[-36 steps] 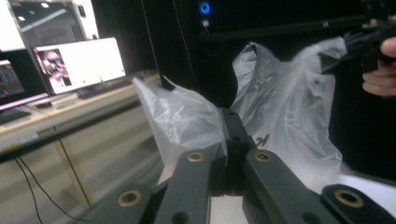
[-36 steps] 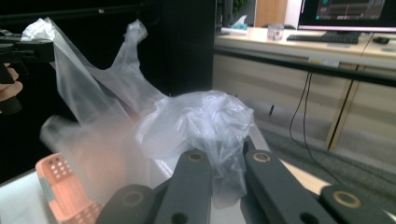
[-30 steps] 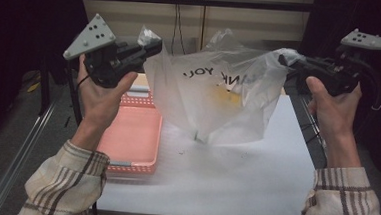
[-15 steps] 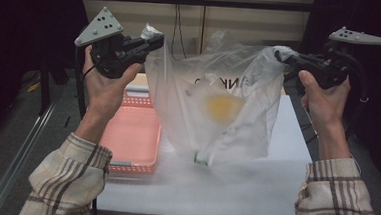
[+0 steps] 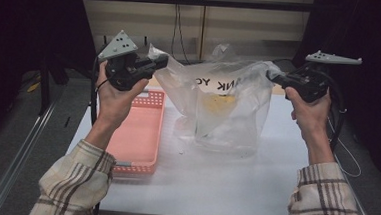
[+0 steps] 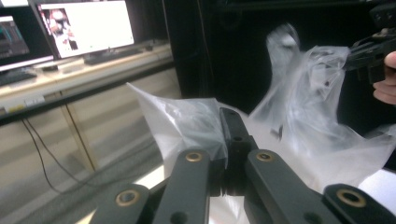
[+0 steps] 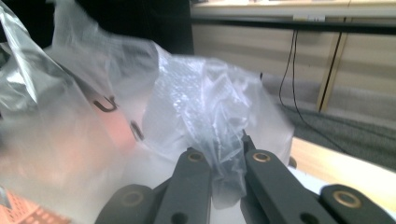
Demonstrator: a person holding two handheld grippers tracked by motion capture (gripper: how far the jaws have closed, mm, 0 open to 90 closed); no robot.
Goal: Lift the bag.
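1. Left gripper (image 5: 157, 64), upper left of the high view: clamped on one top edge of the clear plastic bag (image 5: 223, 112), film bunched between the black jaws.
2. Same grip from the left gripper view: jaws narrow, a fold of the plastic bag (image 6: 196, 123) pinched at centre frame.
3. Right gripper (image 5: 275, 76), upper right of the high view: closed on the opposite top edge of the bag, film gathered at the jaw tips.
4. Right gripper view: crumpled film (image 7: 219, 135) squeezed between the two jaws, lower centre.
5. Bag: stretched between both grippers at centre frame, base resting on the white table (image 5: 213, 189), dark lettering across the upper face.
6. Inside the bag: a yellowish item (image 5: 218, 101), too hazy to identify.
7. Pink basket (image 5: 139, 134): left of centre, flat on the table, just beside the bag.
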